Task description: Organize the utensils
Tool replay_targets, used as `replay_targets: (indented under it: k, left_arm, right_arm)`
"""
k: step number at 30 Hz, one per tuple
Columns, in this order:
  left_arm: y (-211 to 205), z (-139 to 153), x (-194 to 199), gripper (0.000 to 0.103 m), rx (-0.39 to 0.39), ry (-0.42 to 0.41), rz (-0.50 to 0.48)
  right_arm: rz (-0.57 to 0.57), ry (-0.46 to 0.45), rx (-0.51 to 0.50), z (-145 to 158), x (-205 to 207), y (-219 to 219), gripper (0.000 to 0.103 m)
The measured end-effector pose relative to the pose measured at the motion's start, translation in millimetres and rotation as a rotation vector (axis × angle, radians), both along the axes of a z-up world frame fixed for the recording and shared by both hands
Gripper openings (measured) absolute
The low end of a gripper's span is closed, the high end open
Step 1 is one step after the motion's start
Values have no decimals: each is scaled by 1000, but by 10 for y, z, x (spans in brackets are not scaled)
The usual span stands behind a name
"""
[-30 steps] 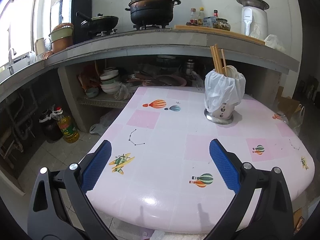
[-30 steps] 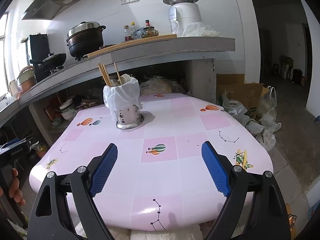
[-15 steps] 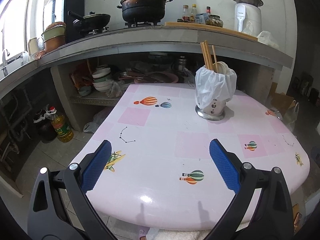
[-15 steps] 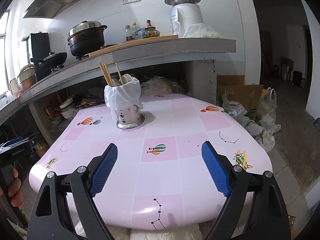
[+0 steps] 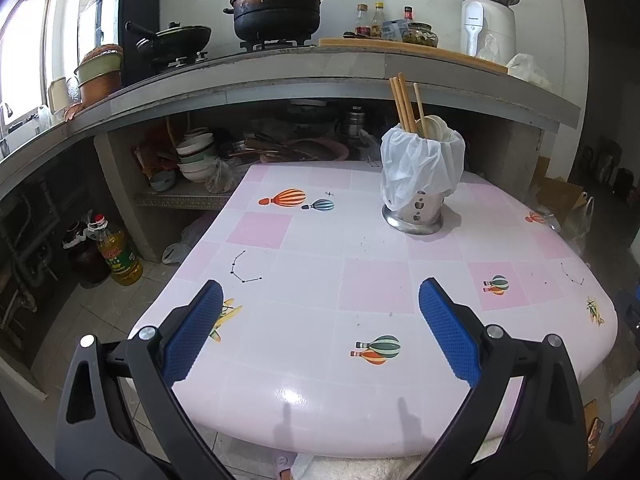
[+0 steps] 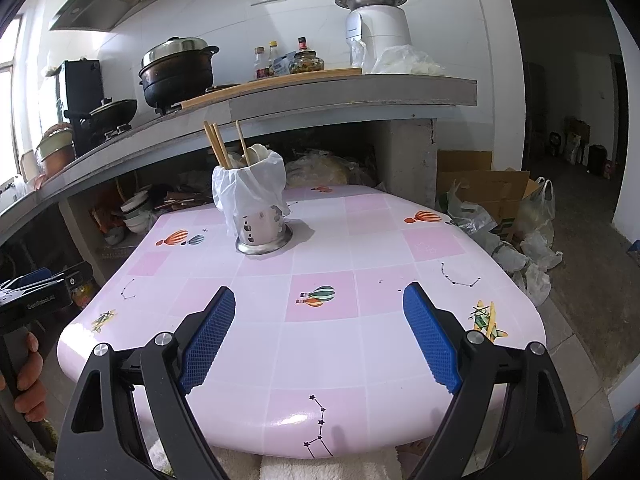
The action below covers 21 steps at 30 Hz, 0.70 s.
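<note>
A steel utensil holder (image 5: pixel 416 208) (image 6: pixel 262 228) lined with a white plastic bag stands upright on the far part of the pink table (image 5: pixel 360 320) (image 6: pixel 320 352). Wooden chopsticks (image 5: pixel 402 102) (image 6: pixel 216 144) and white spoons (image 5: pixel 434 126) (image 6: pixel 256 154) stick out of it. My left gripper (image 5: pixel 320 296) is open above the table's near edge, nothing between its blue pads. My right gripper (image 6: pixel 318 300) is open too, empty, well short of the holder. The left gripper's body (image 6: pixel 36 292), held by a hand (image 6: pixel 28 384), shows at the far left of the right wrist view.
A concrete counter (image 5: pixel 280 68) runs behind the table with a black pot (image 5: pixel 276 12), a pan, bottles and a white appliance (image 5: pixel 486 20). Bowls (image 5: pixel 196 156) sit on the shelf beneath. An oil bottle (image 5: pixel 118 254) stands on the floor at left; boxes and bags (image 6: pixel 500 208) at right.
The left wrist view has shifted slightly, so the holder and counter sit a little differently in frame. The right view is unchanged. Both grippers stay open.
</note>
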State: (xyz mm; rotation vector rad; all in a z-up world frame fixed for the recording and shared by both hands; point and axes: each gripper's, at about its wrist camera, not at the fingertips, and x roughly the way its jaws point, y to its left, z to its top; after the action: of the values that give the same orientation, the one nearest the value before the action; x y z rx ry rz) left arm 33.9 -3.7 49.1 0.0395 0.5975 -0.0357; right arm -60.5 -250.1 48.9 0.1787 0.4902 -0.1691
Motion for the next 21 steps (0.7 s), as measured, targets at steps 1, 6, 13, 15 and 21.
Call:
replay_targets:
  k: [1,6,13,15,21]
  left_arm:
    - [-2,0,5,95,0,0,0]
    - [-3,2,7,95,2,-1,1]
    - [-8,-8,16,95,3,5,-6]
    - [-6,-11,21,95,2,8,-5]
    - [-2,4,25,95,7,1,4]
  right_arm:
    - [2,4,2,-4,9,8,84]
    - [11,13,5,-7,34,33,84]
    - [13,11,1,8,44,54,84]
    - [13,12,2,8,47,55,84]
    - [15,10,-1,8,46,67,84]
